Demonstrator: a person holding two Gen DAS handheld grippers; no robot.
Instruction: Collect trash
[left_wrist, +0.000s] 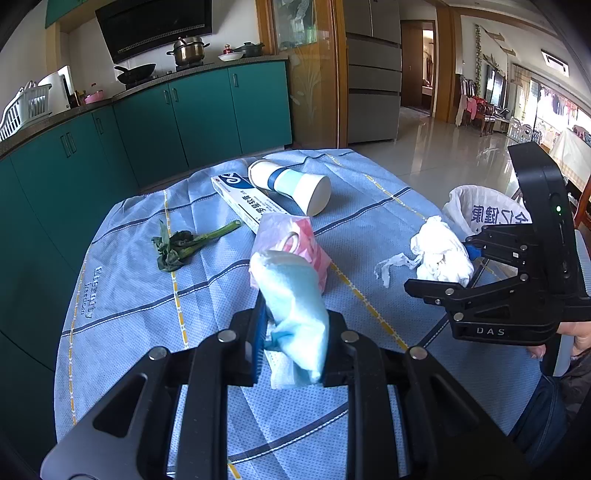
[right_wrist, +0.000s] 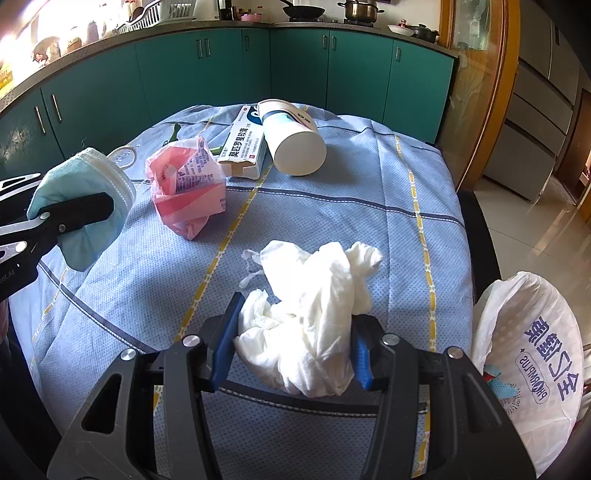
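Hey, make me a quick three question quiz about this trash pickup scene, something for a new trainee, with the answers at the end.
1. True or false: the left gripper is shut on the blue face mask.
2. What does the right gripper hold? A) paper cup B) crumpled white tissue C) ointment box
3. Name the green scrap lying on the tablecloth.

Key:
1. True.
2. B, the crumpled white tissue; the paper cup and ointment box lie on the cloth.
3. A wilted vegetable stalk.
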